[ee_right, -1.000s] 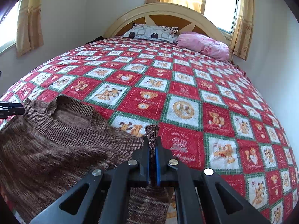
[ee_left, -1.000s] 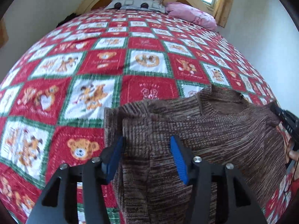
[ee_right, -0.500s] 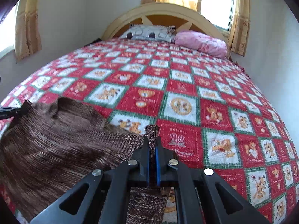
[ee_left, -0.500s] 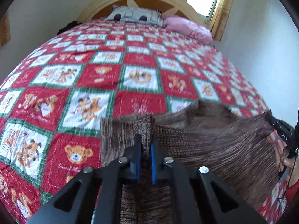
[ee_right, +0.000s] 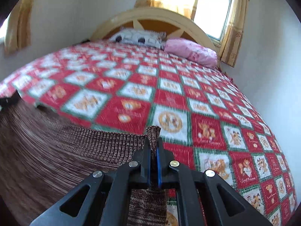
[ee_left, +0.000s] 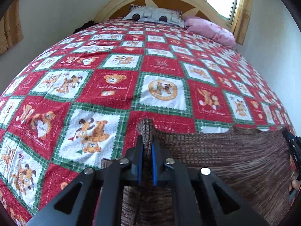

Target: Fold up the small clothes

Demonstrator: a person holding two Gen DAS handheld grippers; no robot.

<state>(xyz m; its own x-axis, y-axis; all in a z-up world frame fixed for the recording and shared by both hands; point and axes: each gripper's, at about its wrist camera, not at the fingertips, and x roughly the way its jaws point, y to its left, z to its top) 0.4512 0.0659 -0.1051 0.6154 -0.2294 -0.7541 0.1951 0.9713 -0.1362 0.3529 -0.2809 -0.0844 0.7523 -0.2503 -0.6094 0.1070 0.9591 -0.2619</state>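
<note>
A brown knit sweater [ee_left: 225, 160] lies over the near end of the bed and also shows in the right wrist view [ee_right: 56, 150]. My left gripper [ee_left: 147, 143] is shut on a bunched edge of the sweater at its left side, with a tuft of knit sticking up between the blue pads. My right gripper [ee_right: 153, 143] is shut on the sweater's right edge in the same way. The top edge of the sweater is stretched straight between the two grippers. The right gripper's tip [ee_left: 291, 145] shows at the left wrist view's right edge.
The bed is covered by a red, white and green teddy-bear quilt [ee_left: 131, 75]. A patterned grey pillow [ee_left: 156, 16] and a pink pillow [ee_left: 210, 32] lie by the curved wooden headboard [ee_right: 160, 17]. Walls and curtained windows stand close on both sides.
My left gripper went from open over the sweater to shut on its edge. Both grippers then lifted and moved forward, pulling the sweater's edge taut; the neckline is no longer in sight.
</note>
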